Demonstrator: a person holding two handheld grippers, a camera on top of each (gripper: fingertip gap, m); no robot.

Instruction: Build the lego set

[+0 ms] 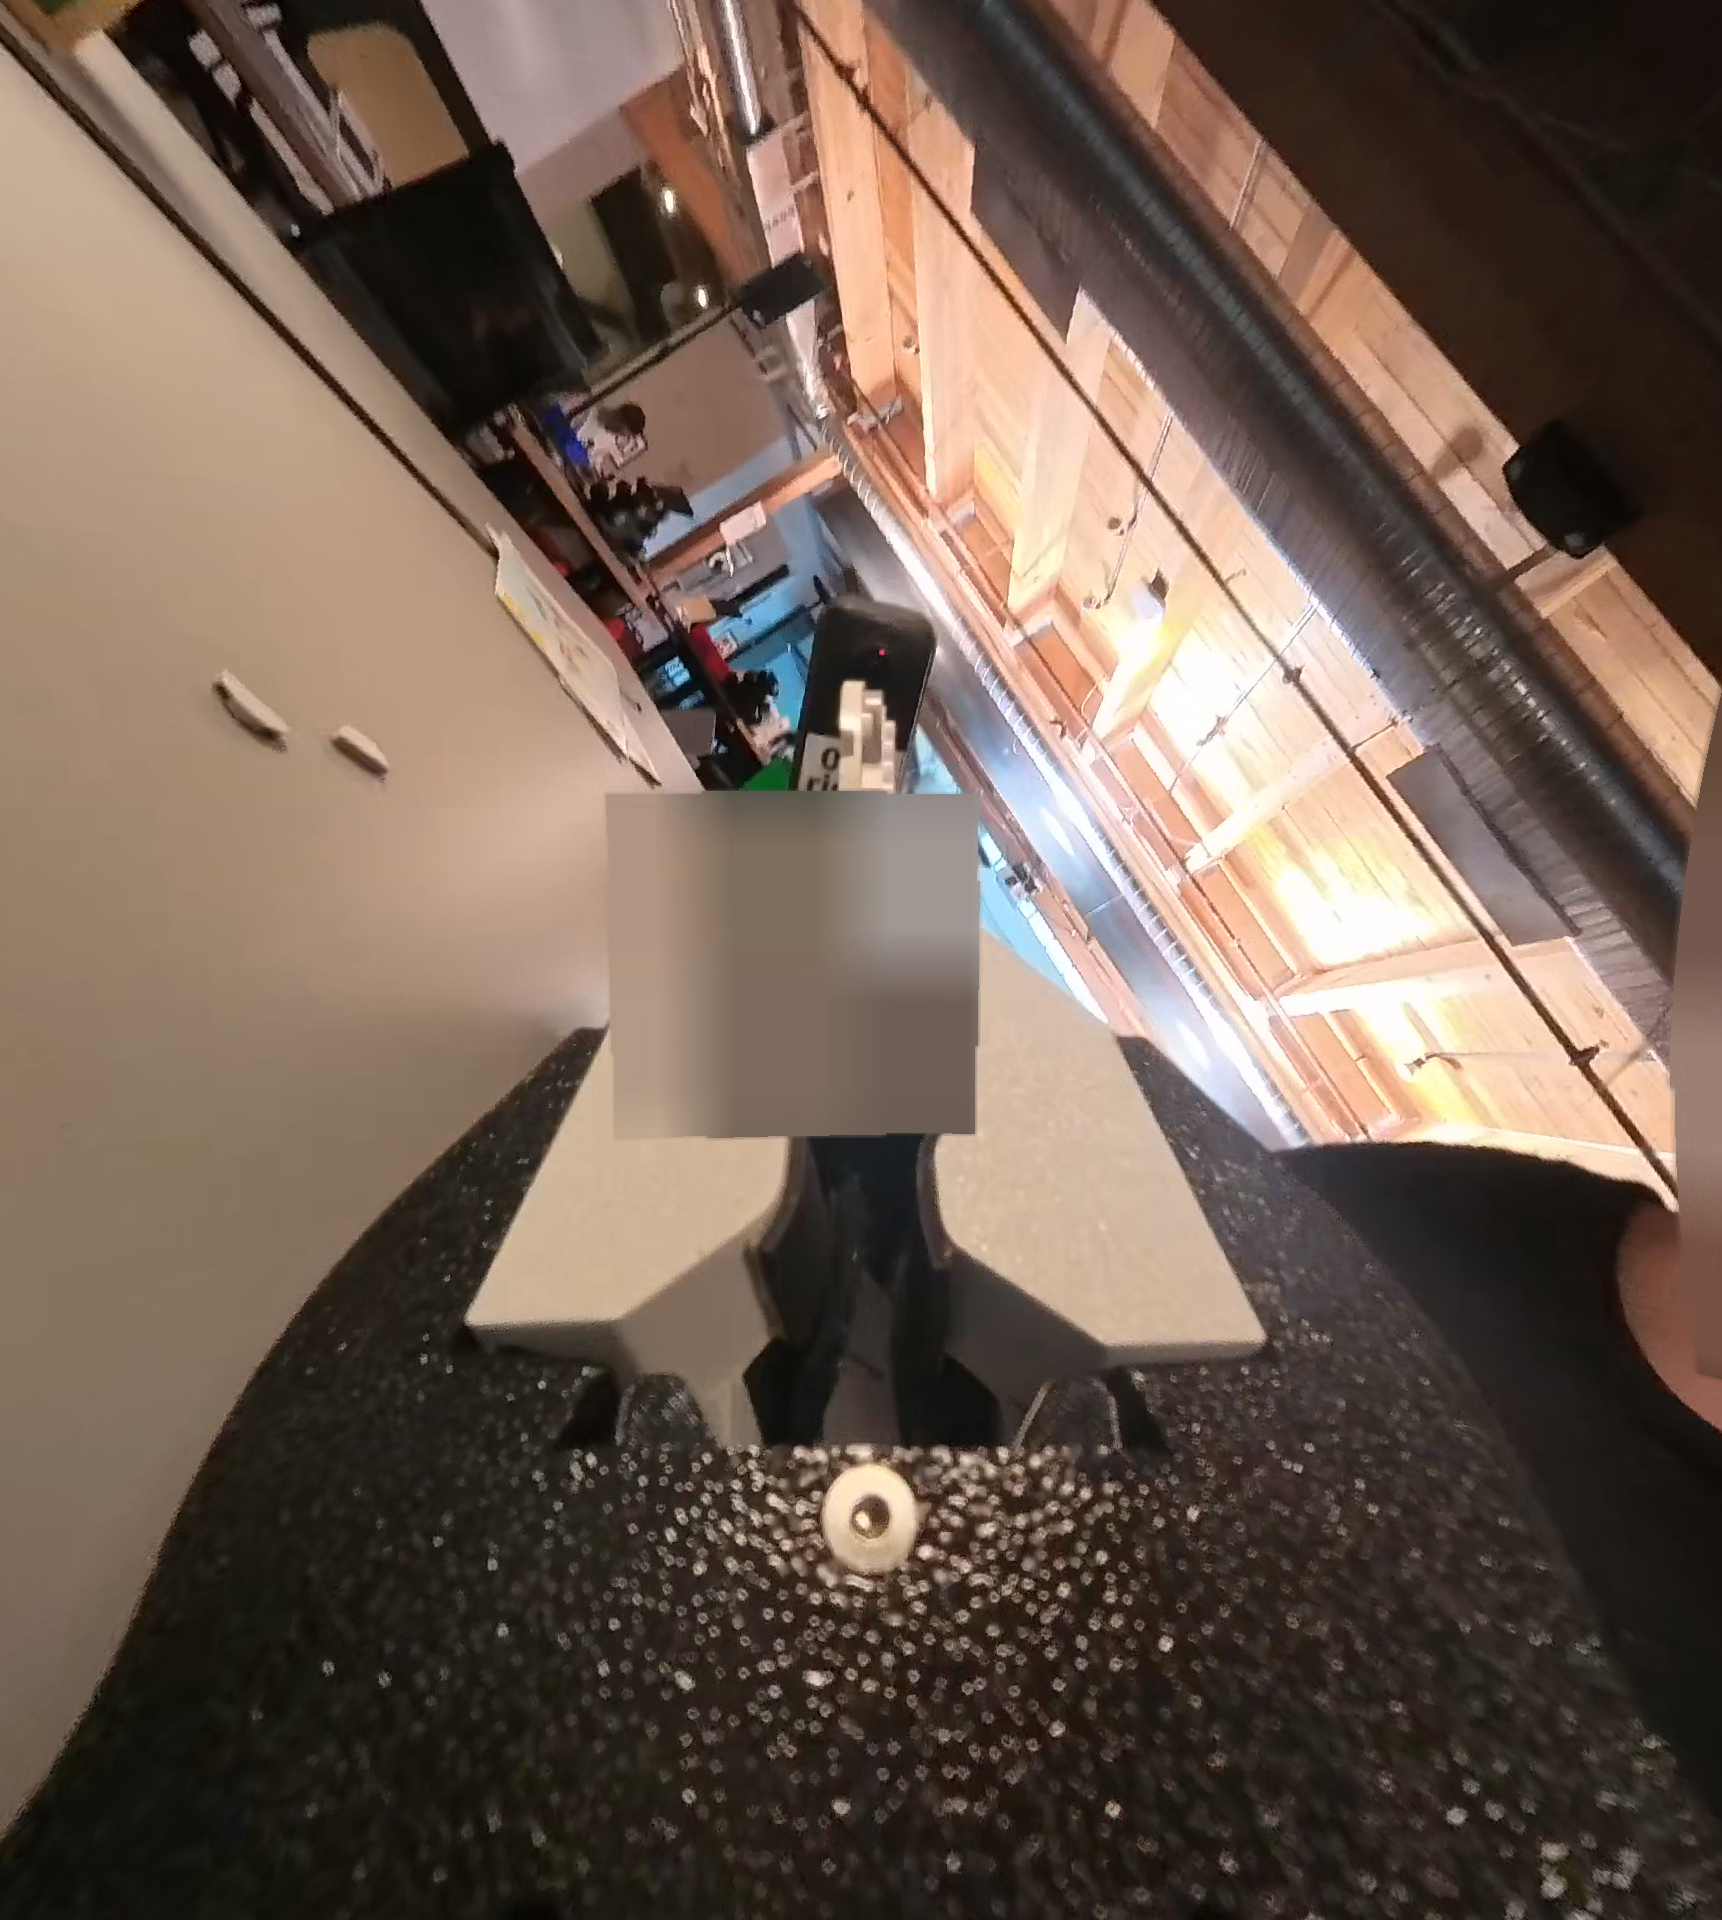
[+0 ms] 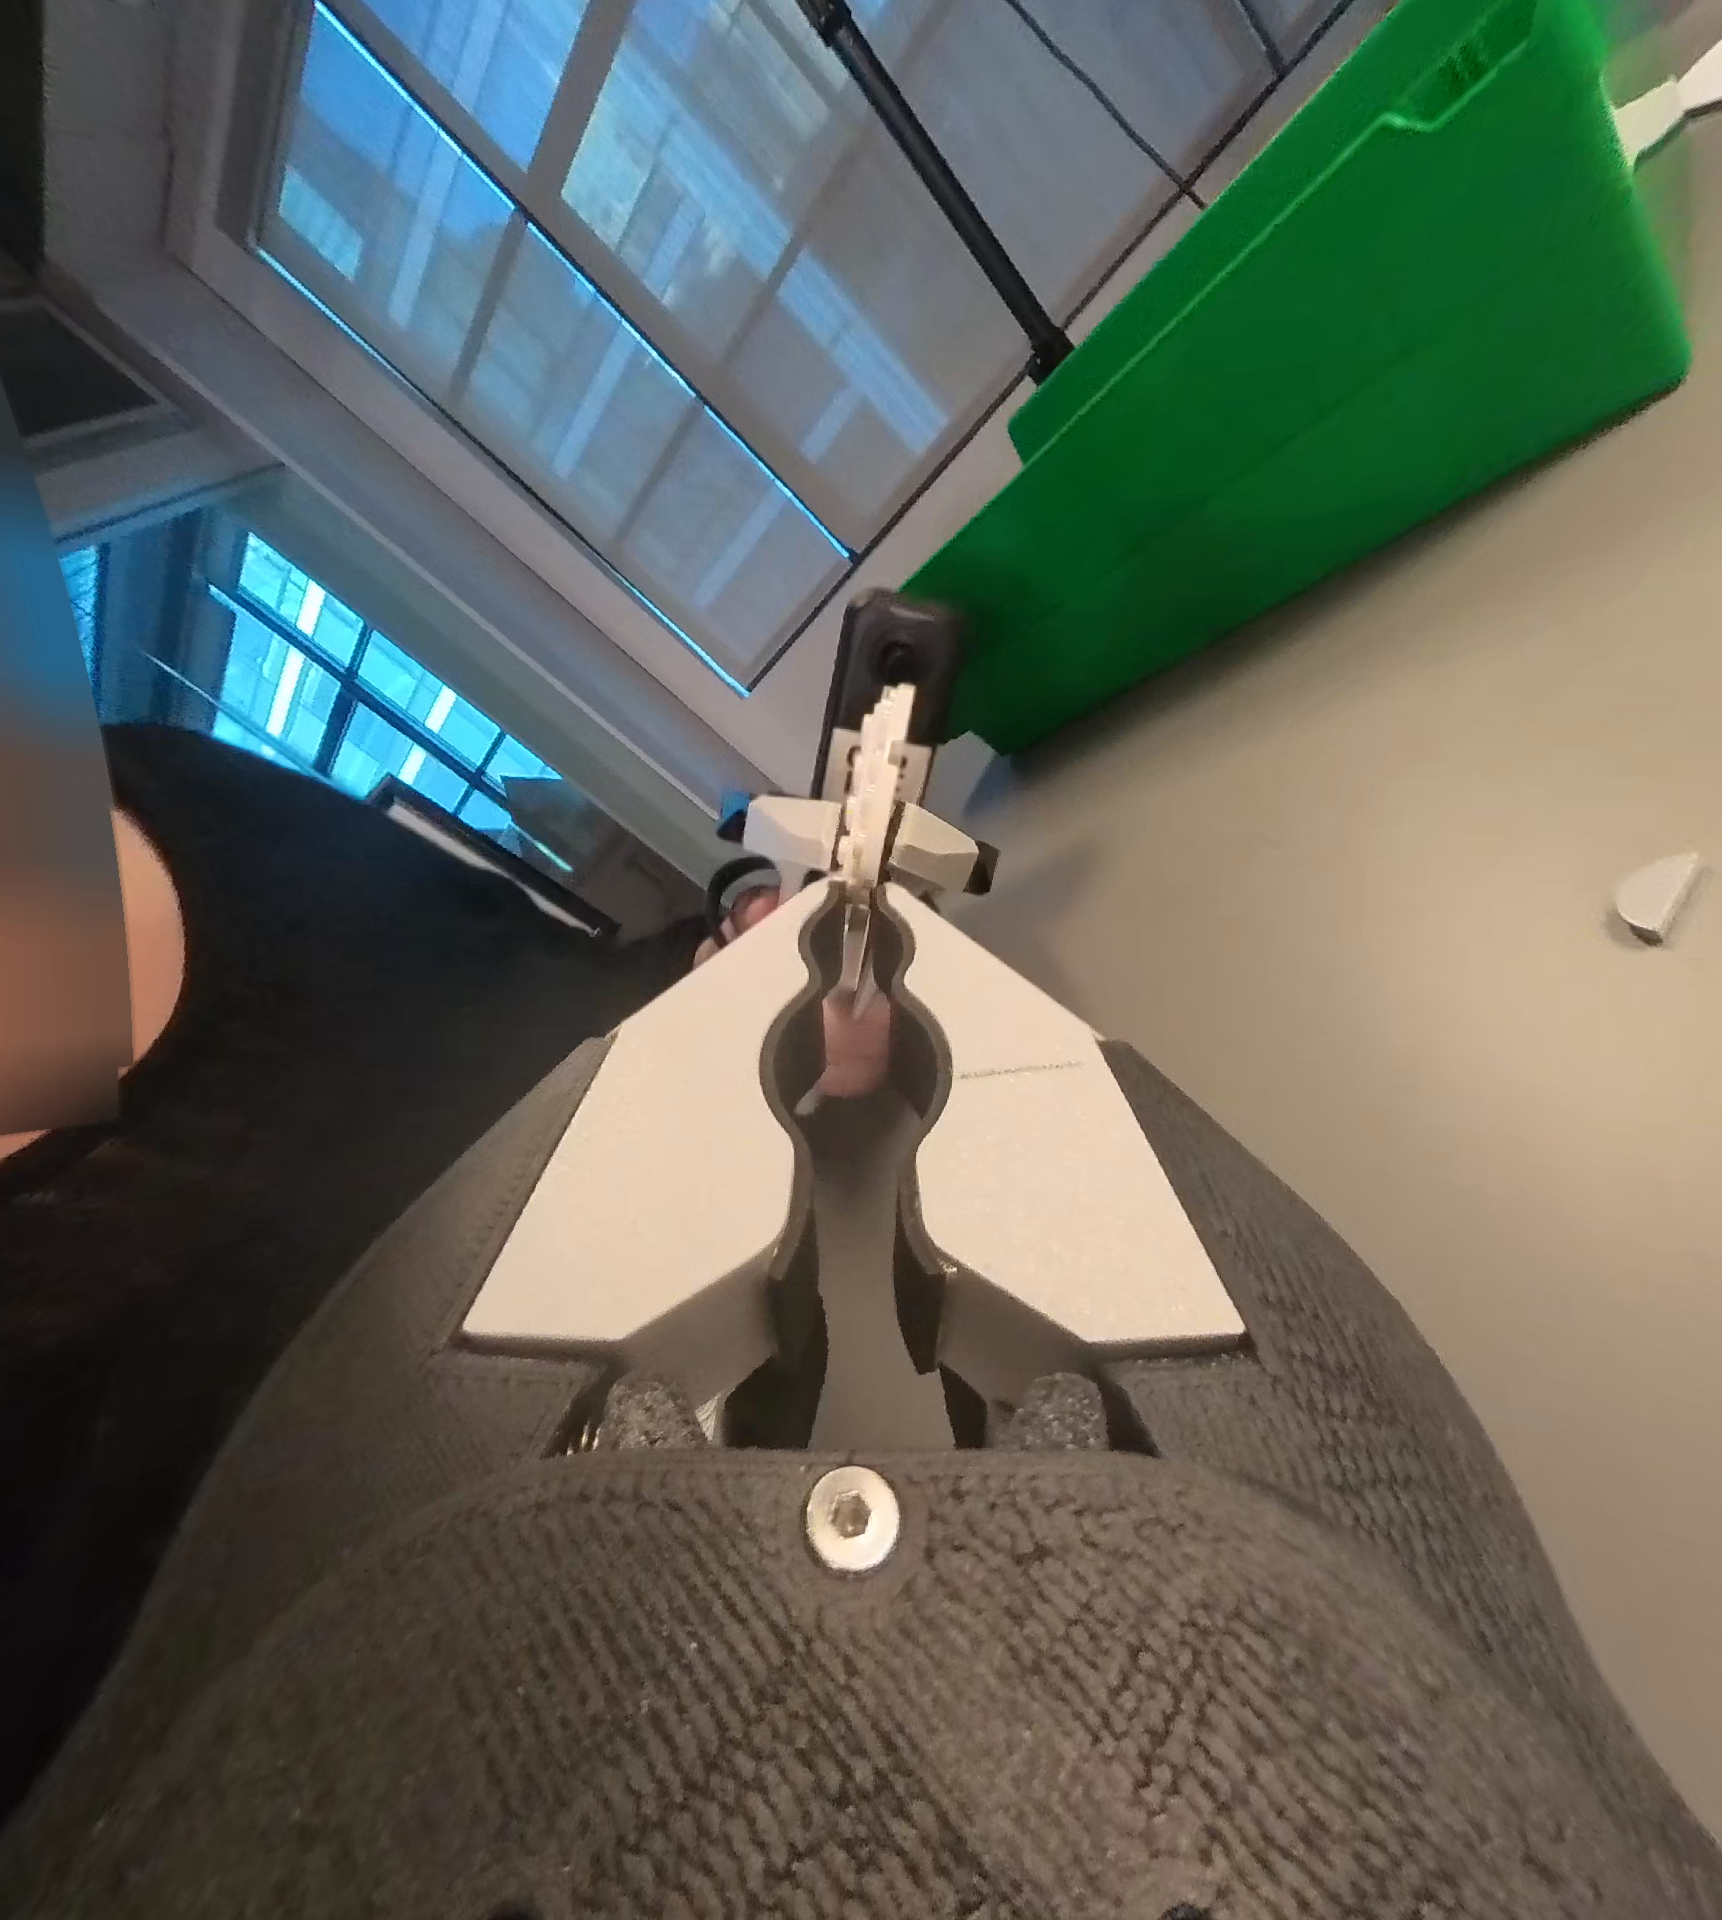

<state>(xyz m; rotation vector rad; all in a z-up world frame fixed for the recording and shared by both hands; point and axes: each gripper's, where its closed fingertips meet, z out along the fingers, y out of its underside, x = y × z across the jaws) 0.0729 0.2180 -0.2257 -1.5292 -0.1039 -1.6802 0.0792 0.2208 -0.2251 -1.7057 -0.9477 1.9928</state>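
A small white lego assembly (image 2: 876, 800) is held edge-on in the air between my two grippers, which face each other. My right gripper (image 2: 862, 899) is shut on its near end. My left gripper (image 2: 872, 847) shows beyond it in the right wrist view, its grey fingers (image 2: 945, 842) closed on either side of the far end. In the left wrist view my own grey fingers (image 1: 618, 1247) stand close together, their tips hidden by a blurred patch. The white assembly (image 1: 862, 727) and the right gripper's black camera (image 1: 872, 660) show just above the patch.
The grey table (image 2: 1356, 1039) lies tilted in both views. A green bin (image 2: 1304, 416) stands on it behind the grippers. Loose grey lego pieces (image 2: 1657, 894) lie on the table, also in the left wrist view (image 1: 249, 707). A paper sheet (image 1: 556, 634) lies near the table's far edge. My two grippers' fingertips are within a few centimetres of each other.
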